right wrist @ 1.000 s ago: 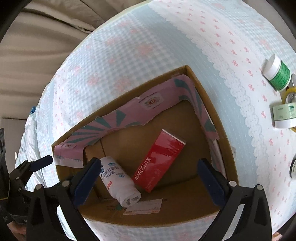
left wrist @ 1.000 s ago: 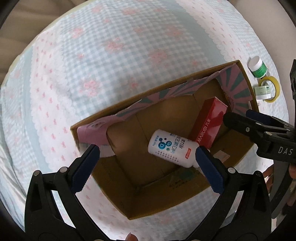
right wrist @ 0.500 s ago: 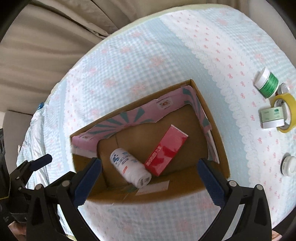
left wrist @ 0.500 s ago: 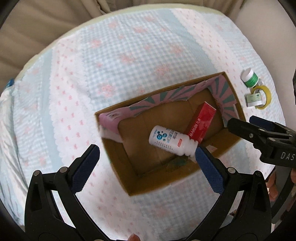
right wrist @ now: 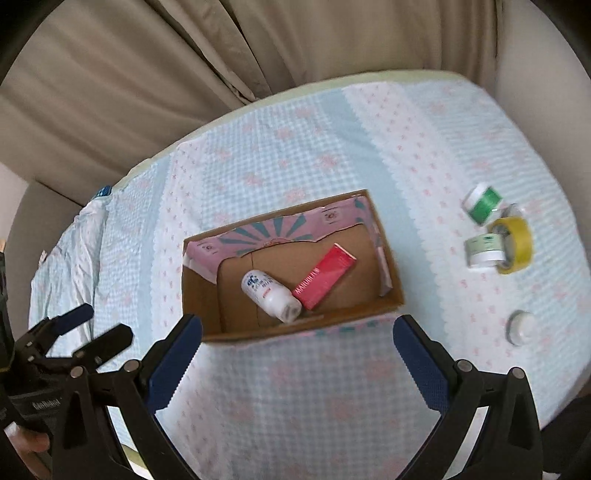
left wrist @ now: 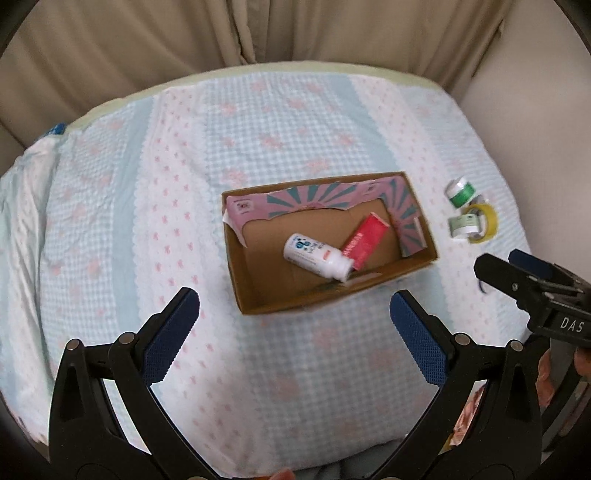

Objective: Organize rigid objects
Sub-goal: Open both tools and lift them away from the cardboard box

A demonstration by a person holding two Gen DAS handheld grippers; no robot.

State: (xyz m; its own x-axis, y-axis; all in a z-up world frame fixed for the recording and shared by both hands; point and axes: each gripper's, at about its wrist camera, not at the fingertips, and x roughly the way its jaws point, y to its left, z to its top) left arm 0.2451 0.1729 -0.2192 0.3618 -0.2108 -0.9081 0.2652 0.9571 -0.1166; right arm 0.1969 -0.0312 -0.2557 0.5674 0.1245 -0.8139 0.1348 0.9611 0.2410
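An open cardboard box (left wrist: 332, 297) (right wrist: 295, 328) sits mid-table on a checked cloth. Inside lie a white bottle (left wrist: 317, 256) (right wrist: 270, 291) on its side and a red carton (left wrist: 364, 240) (right wrist: 324, 276). To its right on the cloth are a green-labelled jar (left wrist: 460, 191) (right wrist: 483, 203), a small white jar (left wrist: 463, 225) (right wrist: 484, 252), a yellow tape roll (left wrist: 487, 223) (right wrist: 515, 240) and a white lid (right wrist: 521, 326). My left gripper (left wrist: 293, 332) is open and empty, in front of the box. My right gripper (right wrist: 297, 350) is open and empty, in front of the box.
Beige curtains (left wrist: 258, 33) hang behind the table. The cloth (left wrist: 280, 122) drapes over the table's left edge. The right gripper shows at the right in the left wrist view (left wrist: 532, 280); the left gripper shows at the left in the right wrist view (right wrist: 70, 339).
Both grippers have pulled back and up from above the box, so the box looks smaller and the whole table shows. The bottle and carton stay in the box.
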